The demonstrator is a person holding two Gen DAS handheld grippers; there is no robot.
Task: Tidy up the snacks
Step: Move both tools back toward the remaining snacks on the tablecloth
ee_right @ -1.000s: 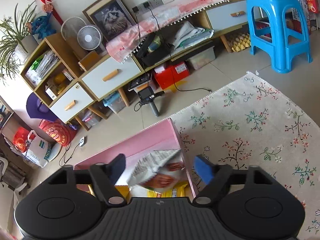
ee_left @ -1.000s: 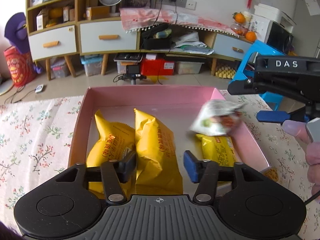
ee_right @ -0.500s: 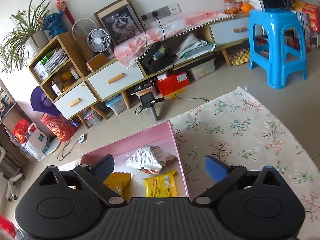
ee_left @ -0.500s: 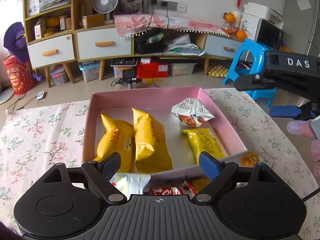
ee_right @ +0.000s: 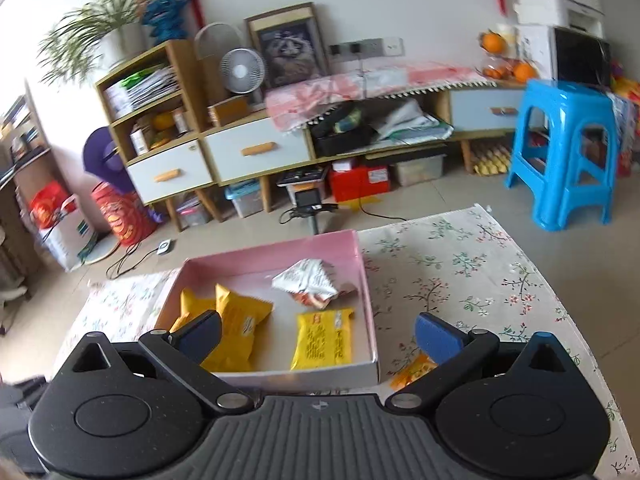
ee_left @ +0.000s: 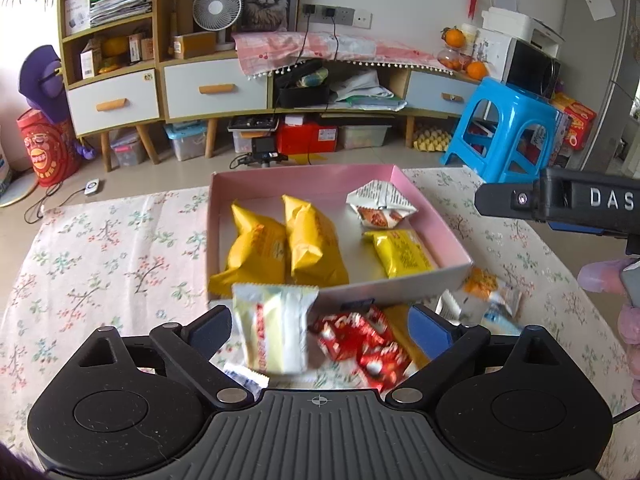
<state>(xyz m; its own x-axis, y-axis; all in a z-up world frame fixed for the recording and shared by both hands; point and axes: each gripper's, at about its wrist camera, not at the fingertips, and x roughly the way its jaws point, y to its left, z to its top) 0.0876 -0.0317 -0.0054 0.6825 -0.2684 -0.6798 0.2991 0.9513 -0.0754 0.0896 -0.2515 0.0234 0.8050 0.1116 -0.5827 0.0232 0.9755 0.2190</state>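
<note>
Between drops: both grippers empty, jaws still opening.
Next, left gripper should pinch the cream packet just ahead; right gripper hovers before the pink box.

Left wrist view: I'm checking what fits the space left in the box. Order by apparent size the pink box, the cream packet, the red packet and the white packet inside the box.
1. Pink box
2. Cream packet
3. Red packet, which is blurred
4. White packet

The cream and red packets lie nearer the camera, so their true rank against the white packet is unsure.

Home living room: sideboard, fan, cat picture.
</note>
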